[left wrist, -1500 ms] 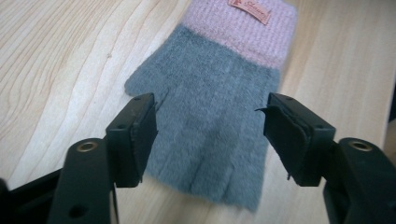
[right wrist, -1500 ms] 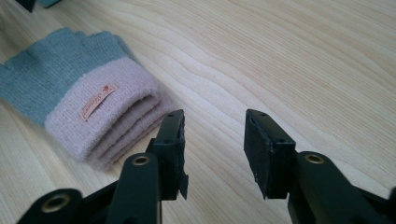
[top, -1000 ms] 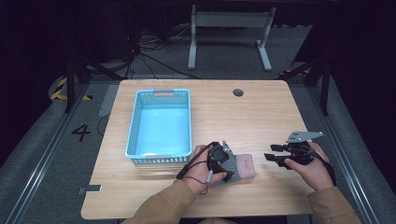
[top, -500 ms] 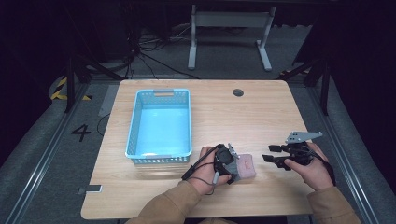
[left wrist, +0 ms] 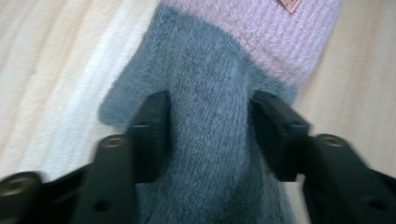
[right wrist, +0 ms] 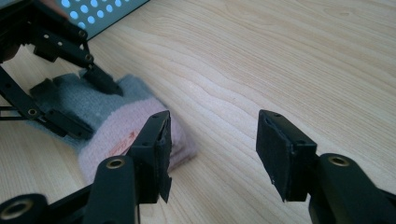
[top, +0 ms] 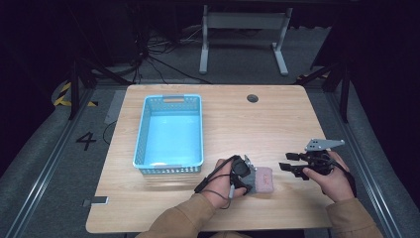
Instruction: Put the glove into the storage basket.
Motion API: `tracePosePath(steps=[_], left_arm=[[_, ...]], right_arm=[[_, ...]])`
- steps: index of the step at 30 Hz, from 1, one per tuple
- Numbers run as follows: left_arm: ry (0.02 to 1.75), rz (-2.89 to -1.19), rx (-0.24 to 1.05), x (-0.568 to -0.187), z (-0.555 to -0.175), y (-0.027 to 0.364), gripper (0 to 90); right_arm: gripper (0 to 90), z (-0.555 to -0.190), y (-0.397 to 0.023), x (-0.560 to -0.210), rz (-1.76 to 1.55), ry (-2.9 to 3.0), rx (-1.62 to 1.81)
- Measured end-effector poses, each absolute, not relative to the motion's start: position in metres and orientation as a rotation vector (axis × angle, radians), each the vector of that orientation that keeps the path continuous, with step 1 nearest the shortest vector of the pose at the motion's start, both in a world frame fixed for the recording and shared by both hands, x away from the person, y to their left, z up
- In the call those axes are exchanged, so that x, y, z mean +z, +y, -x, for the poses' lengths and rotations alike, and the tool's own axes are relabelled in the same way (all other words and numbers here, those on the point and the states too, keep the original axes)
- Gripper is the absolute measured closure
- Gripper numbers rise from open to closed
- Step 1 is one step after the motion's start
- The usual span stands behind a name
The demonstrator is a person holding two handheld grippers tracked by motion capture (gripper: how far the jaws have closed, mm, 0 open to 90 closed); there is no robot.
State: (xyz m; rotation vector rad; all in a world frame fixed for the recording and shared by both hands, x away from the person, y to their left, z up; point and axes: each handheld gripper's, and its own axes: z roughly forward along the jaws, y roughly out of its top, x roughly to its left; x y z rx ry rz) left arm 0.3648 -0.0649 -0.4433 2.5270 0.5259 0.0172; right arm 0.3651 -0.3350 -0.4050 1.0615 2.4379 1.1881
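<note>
Near the front edge of the tabletop point(top: 223, 124), just right of the blue basket point(top: 169, 131), we find a grey-and-pink knitted sock point(top: 265, 179) lying flat, with the left tongs point(top: 246, 176) set over its grey end. Their jaws have just been closing and, in the left gripper view, the pads bear on a raised fold of the grey knit point(left wrist: 210, 140). We judge the hold shallow: only a pinch of soft fabric is taken, so a lift could let it slip out, or the pink end could drag and catch. The right tongs point(top: 289, 166) stand apart and empty, just beside the sock. The right gripper view shows the pink cuff point(right wrist: 126, 140) and its label, plus the left jaws from outside; the high view alone places the basket.
</note>
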Motion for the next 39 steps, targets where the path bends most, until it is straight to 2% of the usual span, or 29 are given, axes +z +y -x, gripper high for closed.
tracePosePath(steps=[3, 8, 13, 24, 39], left_arm=[[0.511, -2.528, -0.002, -0.443, -0.364, -0.065, 61.8], [0.499, -2.515, -0.005, -0.443, -0.362, -0.065, 67.3], [0.498, -2.504, -0.058, -0.442, -0.365, -0.06, 68.3], [0.469, -2.48, -0.008, -0.418, -0.361, -0.05, 68.6], [0.479, -2.417, 0.069, -0.364, -0.363, -0.015, 68.3]], right_arm=[[46.2, -0.365, -0.335, -0.405, -1.063, 2.436, 1.19], [46.3, -0.366, -0.337, -0.406, -1.072, 2.434, 1.186], [46.7, -0.366, -0.341, -0.405, -1.084, 2.42, 1.192], [47.3, -0.372, -0.347, -0.402, -1.11, 2.386, 1.212], [47.1, -0.39, -0.35, -0.412, -1.157, 2.399, 1.161]])
